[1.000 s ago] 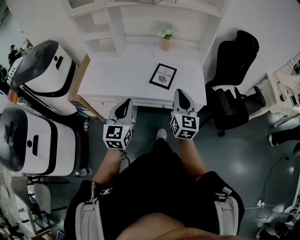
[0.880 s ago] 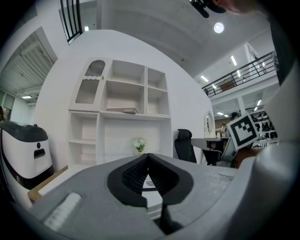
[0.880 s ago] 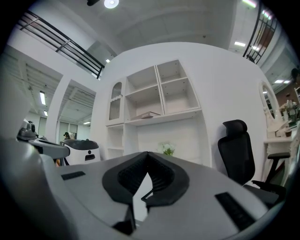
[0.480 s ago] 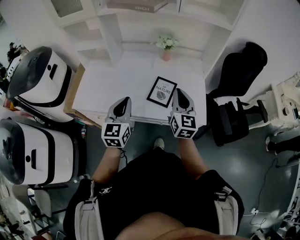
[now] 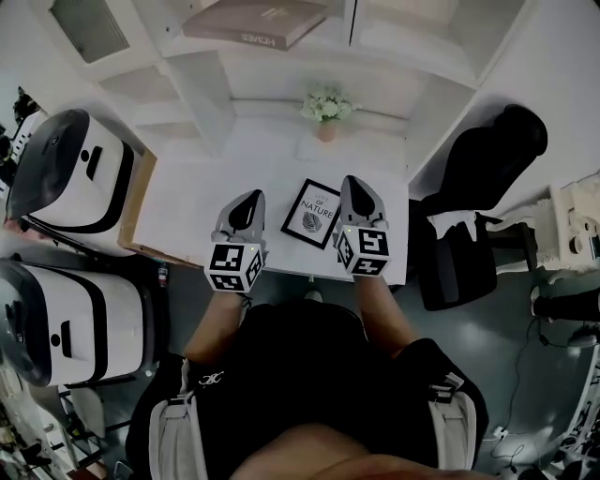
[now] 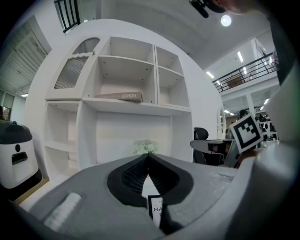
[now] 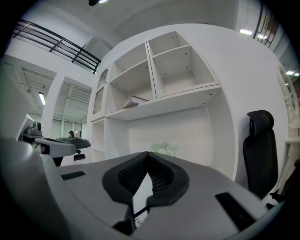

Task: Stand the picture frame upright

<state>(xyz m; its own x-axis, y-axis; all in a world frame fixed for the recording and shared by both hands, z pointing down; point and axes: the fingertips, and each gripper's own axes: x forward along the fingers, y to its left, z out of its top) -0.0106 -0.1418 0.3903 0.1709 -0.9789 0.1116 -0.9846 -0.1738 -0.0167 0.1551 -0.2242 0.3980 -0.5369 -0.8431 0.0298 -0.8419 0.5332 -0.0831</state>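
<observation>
The left tongs are fully closed: in the left gripper view the dark pads meet at their tips with nothing gripped between them. The right tongs are closed the same way, pads together and empty. Both are held over the front part of the white counter, pointing toward the shelving behind it.

The picture frame lies flat on the counter near its front edge, between the two tongs. It is nearer the right one, which sits just beside the frame's right edge.

Only the head view shows the whole frame, with its black border and white print. Each gripper view catches just a sliver of it through the gap below the closed pads.

The head view looks down on a small pot of white flowers at the back of the counter. It also shows a book lying flat on a shelf, a black office chair to the right and two white machines to the left.

The left gripper view shows the right tongs' marker cube at its right edge.
</observation>
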